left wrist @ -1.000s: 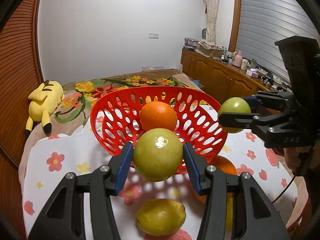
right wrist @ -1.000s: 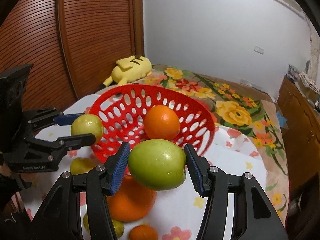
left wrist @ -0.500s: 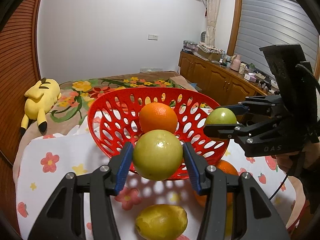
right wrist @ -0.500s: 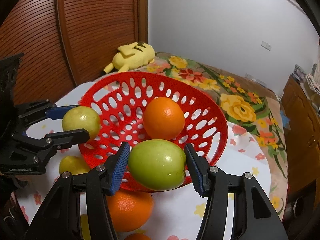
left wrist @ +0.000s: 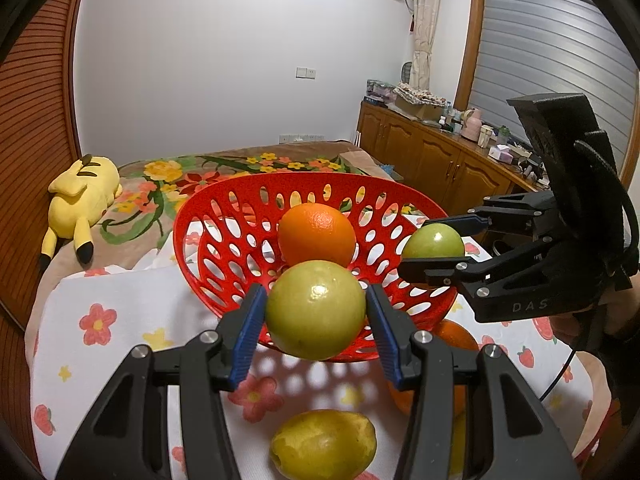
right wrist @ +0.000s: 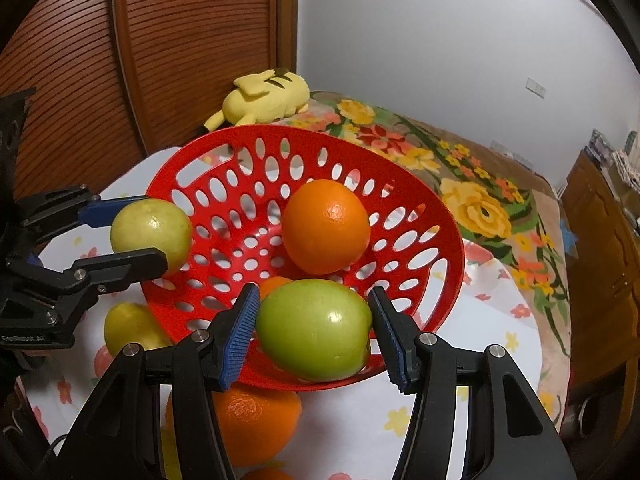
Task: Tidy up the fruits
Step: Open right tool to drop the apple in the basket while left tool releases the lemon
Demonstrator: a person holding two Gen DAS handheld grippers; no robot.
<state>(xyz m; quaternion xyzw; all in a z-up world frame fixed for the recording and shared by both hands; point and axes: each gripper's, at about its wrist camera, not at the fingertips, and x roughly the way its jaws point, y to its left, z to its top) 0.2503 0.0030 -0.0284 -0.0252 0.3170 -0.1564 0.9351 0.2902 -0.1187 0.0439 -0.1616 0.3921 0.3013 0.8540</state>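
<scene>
My left gripper (left wrist: 316, 300) is shut on a yellow-green round fruit (left wrist: 316, 320), held just in front of the red perforated basket (left wrist: 280, 178). An orange (left wrist: 316, 234) lies inside the basket. My right gripper (right wrist: 314, 320) is shut on a green apple (right wrist: 316, 340) above the near rim of the basket (right wrist: 304, 134), beside the orange (right wrist: 326, 226). In the right wrist view the left gripper (right wrist: 154, 230) holds its fruit at the basket's left rim. In the left wrist view the right gripper (left wrist: 416, 246) holds the apple at the right rim.
Loose on the flowered white cloth (left wrist: 100, 320) lie a yellow fruit (left wrist: 324, 444) and an orange (left wrist: 456, 336), both near the basket. A yellow plush toy (left wrist: 80, 196) lies on the bed behind. Wooden cabinets (left wrist: 432, 156) line the right wall.
The right gripper with its apple has come down and in toward the basket, from outside the rim to over it. The left gripper and its fruit have stayed put.
</scene>
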